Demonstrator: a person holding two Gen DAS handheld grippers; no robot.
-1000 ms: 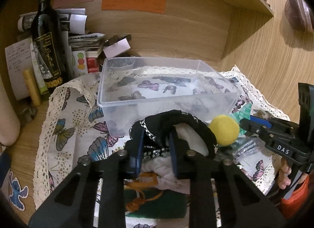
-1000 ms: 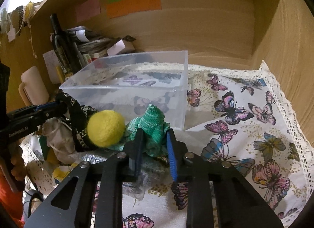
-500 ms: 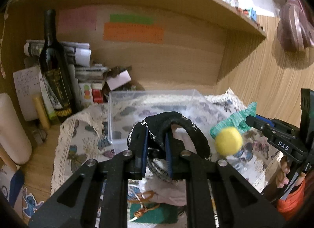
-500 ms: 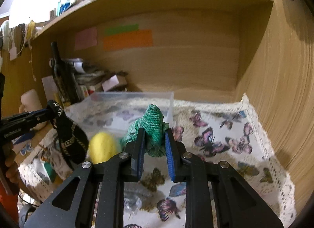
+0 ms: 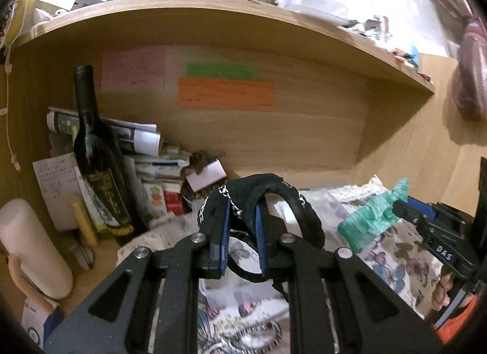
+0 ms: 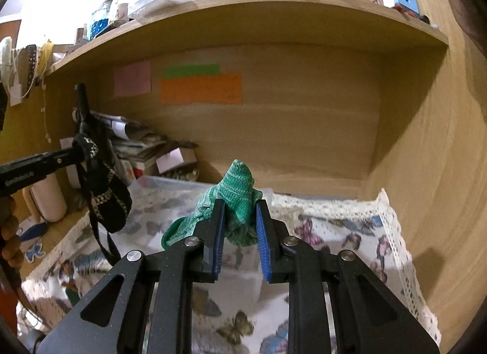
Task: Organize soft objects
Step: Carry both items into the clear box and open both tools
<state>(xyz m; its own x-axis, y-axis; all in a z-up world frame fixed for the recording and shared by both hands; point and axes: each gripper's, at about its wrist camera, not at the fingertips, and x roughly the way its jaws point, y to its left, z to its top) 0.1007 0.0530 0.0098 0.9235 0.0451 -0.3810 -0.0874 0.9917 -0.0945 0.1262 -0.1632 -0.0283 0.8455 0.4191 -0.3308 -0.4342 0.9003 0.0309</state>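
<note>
Two tools are raised above the desk, each closed on a soft object. Left tool [image 5: 242, 223]: its blue-padded fingers pinch a black pouch [image 5: 261, 189] edged with a black-and-white braid; the fabric arches over the fingertips and hangs down on either side of them, clear of the cloth below. Right tool [image 6: 237, 226]: its fingers clamp a green knitted cloth [image 6: 239, 195], which bunches upward between the pads and trails off to the tool's left. Seen from the left wrist view, the right tool lies to the right of the left tool, well apart from it, with the green cloth projecting from its tip toward the pouch. Beneath and ahead of both tools, a clear plastic bin [image 6: 170, 185] sits on a butterfly-print cloth [image 6: 344, 232] with a lace border that covers the desk. Beyond and to the left of the left tool stand a dark wine bottle [image 5: 94, 153], a stack of papers and small boxes [image 5: 158, 171], and a white cylinder [image 5: 30, 247]. Coloured notes [image 5: 225, 92] are fixed to the wooden back panel under a cluttered shelf [image 5: 213, 15].
</note>
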